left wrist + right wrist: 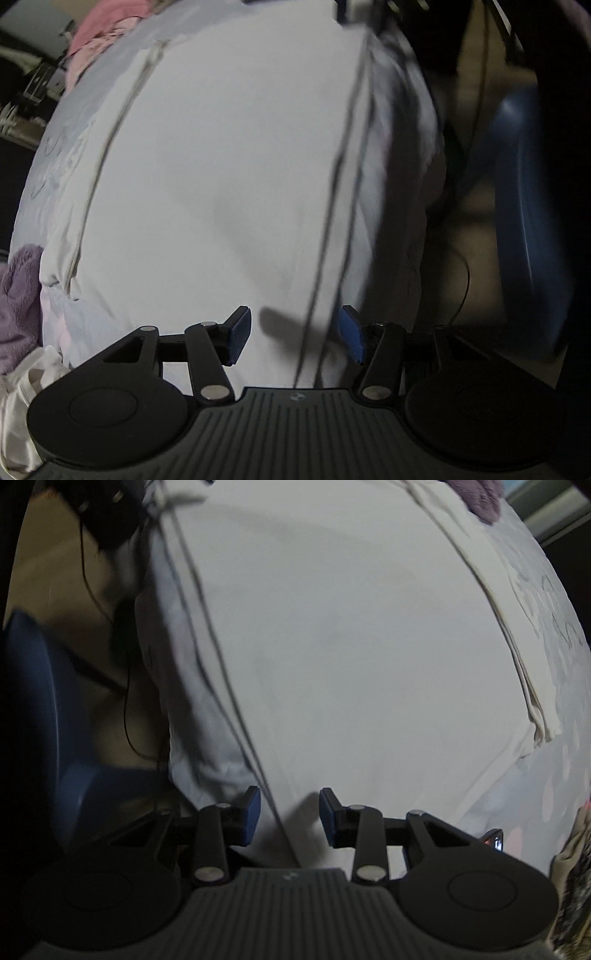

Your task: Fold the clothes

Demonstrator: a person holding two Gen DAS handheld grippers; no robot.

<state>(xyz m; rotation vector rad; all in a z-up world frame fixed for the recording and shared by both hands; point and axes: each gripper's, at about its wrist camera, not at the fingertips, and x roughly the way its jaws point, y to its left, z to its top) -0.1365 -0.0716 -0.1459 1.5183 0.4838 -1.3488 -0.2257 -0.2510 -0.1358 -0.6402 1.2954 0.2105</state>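
A white garment point(229, 177) lies flat on a pale patterned bedsheet point(62, 155), with folded edges showing as dark lines near the bed's side. My left gripper point(293, 338) is open just above the garment's near edge, its blue pads point(240, 334) apart and straddling the fold line. The same garment fills the right wrist view point(351, 638). My right gripper point(290, 818) is open over the garment's near edge, with the fold line running between its blue pads point(251, 812). Neither gripper holds cloth.
A pink garment point(99, 33) lies at the far end of the bed. A purple fluffy cloth point(18, 295) and a cream cloth point(22, 398) lie to the left. A blue bin point(532, 206) stands on the floor beside the bed. A patterned cloth point(576, 867) lies at right.
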